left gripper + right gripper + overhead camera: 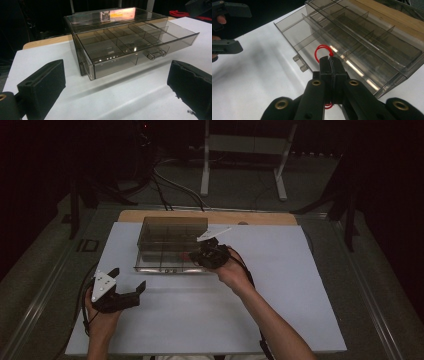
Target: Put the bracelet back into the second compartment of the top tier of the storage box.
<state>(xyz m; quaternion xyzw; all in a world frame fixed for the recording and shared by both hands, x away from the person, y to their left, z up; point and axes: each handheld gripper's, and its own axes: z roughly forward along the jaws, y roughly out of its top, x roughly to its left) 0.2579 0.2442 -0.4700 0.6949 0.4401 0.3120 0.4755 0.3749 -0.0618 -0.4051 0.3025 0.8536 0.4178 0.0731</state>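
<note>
While my right gripper (329, 61) is squeezing its fingers tight on a red string loop (323, 51), I am holding it over the front of the pulled-out drawer (130, 47) of the smoky clear plastic box (172, 237) on the white worktop (300, 295). I think the drawer is open enough, but the loop is not yet lying in any of its little compartments, so dropping it in is the part left. My left gripper (125, 280) is waiting near the worktop's edge with its fingers wide apart, holding nothing. I am seeing a shiny label (117, 13) on the box top, too blurry to read.
</note>
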